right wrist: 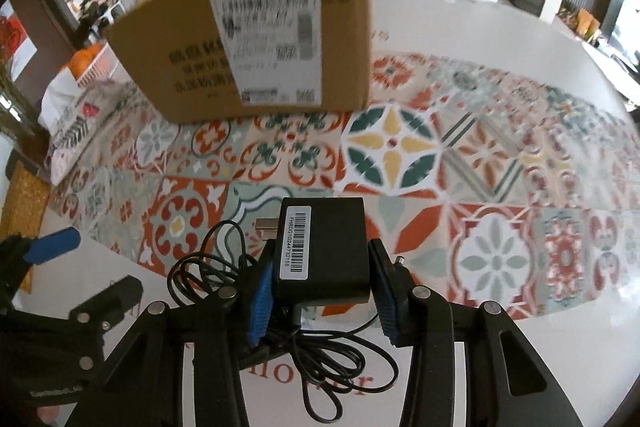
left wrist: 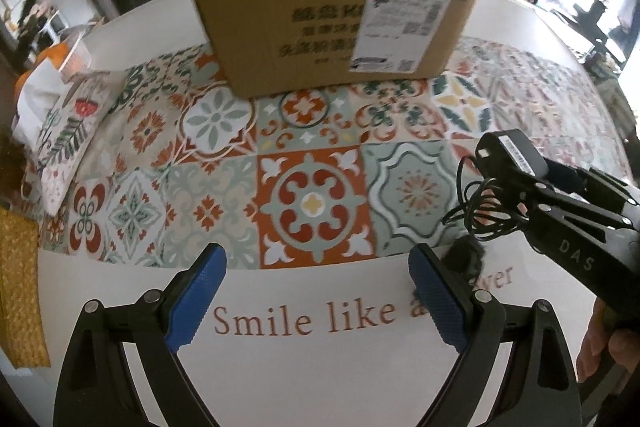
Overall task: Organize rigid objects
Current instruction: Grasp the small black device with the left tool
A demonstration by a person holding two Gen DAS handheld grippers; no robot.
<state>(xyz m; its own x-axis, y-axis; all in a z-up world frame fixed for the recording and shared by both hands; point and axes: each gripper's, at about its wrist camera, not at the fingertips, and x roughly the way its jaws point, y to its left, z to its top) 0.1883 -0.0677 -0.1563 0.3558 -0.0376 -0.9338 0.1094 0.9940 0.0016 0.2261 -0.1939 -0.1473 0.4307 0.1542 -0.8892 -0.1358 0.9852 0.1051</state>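
Right gripper clamps a black adapter above the table's near edge, cable dangling loose. Left gripper hovers beside it, jaws wide, empty. Cardboard box stands at the patterned cloth's far edge.

A matt black plastic power adapter bearing a white paper barcode sticker trails a thin, rubbery black cable. Behind it stands a brown corrugated cardboard box, rough at its torn top edge, with a smooth printed paper shipping label. The tablecloth looks smooth and faintly glossy, its tile pattern printed flat. Textured blue rubbery pads line the matt black plastic of the left gripper, which is fixed with dull metal rivets.
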